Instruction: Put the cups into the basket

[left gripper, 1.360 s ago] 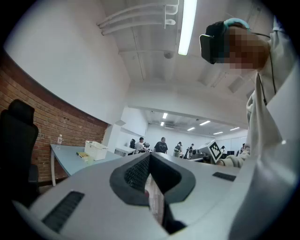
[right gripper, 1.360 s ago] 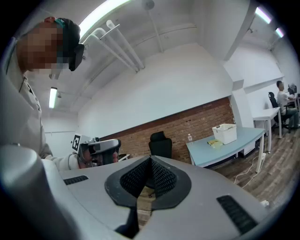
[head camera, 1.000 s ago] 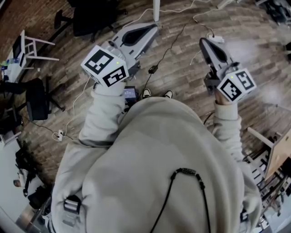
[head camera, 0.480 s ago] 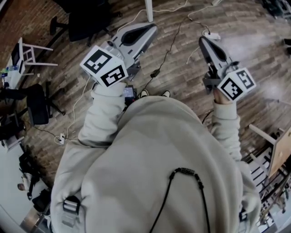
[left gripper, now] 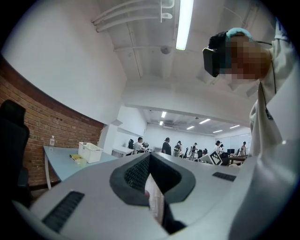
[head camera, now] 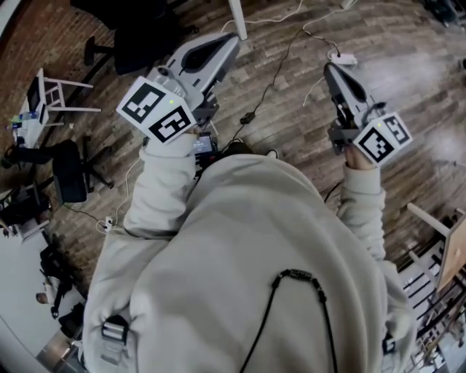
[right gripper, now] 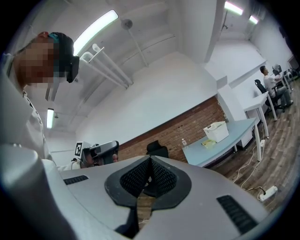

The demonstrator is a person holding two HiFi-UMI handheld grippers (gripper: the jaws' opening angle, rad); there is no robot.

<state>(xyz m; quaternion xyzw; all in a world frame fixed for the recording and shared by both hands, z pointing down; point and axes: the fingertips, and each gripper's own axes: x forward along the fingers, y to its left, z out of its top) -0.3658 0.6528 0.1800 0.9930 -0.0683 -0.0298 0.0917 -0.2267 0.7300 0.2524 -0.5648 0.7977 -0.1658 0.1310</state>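
No cup shows in any view. My left gripper [head camera: 230, 39] is held out over the wooden floor at the upper left of the head view, its jaws together with nothing between them. My right gripper [head camera: 329, 68] is at the upper right, also shut and empty. In the left gripper view the left gripper [left gripper: 150, 155] points level across an office. In the right gripper view the right gripper [right gripper: 150, 158] faces a brick wall. A white open bin [right gripper: 215, 131] stands on a light blue table [right gripper: 229, 140] far ahead; the same bin [left gripper: 90, 152] shows in the left gripper view.
Cables and a power strip [head camera: 342, 57] lie on the floor ahead. A black office chair [head camera: 142, 29] and a white table leg [head camera: 237, 18] stand at the top left, a white chair [head camera: 54, 95] at the left, wooden frames [head camera: 440, 233] at the right. Several people stand far off [left gripper: 166, 146].
Both grippers have travelled across the floor with the person. In the head view the left gripper has shifted up and left, the right one slightly down. Both stayed shut.
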